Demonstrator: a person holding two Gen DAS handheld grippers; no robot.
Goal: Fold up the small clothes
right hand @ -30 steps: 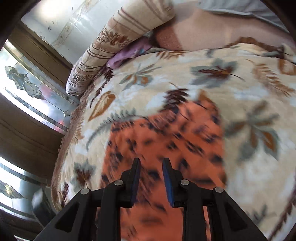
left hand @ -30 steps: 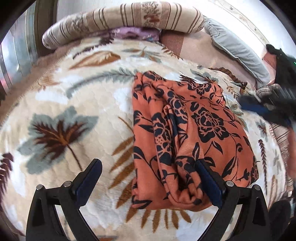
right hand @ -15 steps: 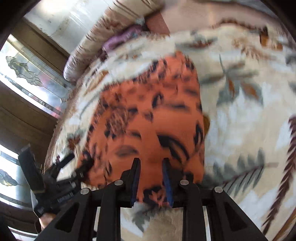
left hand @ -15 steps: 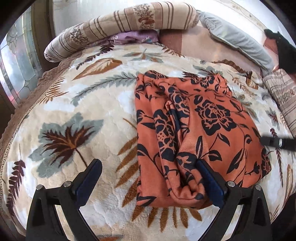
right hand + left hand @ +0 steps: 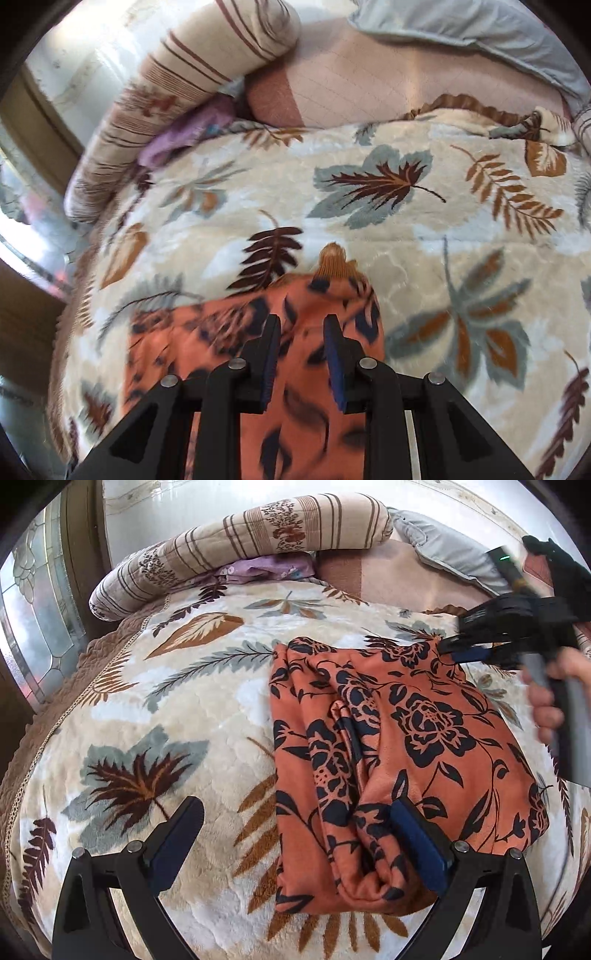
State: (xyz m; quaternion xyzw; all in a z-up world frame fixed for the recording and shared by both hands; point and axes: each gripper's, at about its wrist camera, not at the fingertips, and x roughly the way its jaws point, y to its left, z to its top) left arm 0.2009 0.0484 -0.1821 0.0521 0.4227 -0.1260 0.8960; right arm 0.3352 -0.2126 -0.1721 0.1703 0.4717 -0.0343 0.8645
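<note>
Left wrist view: your left gripper (image 5: 295, 842) was spread wide over the near edge of the orange floral garment (image 5: 391, 746), which lay part-folded on the leaf-print blanket (image 5: 155, 709), one finger (image 5: 417, 845) touching a bunched fold. Your right gripper (image 5: 458, 651) sat at the far right corner — its fingers narrowly parted in the right wrist view, fabric (image 5: 295, 387) beneath them; whether it pinched cloth I couldn't tell. Likely risks: a thin corner grip slipping mid-fold, or the plush blanket snagging and dragging the lumpy middle crooked.
</note>
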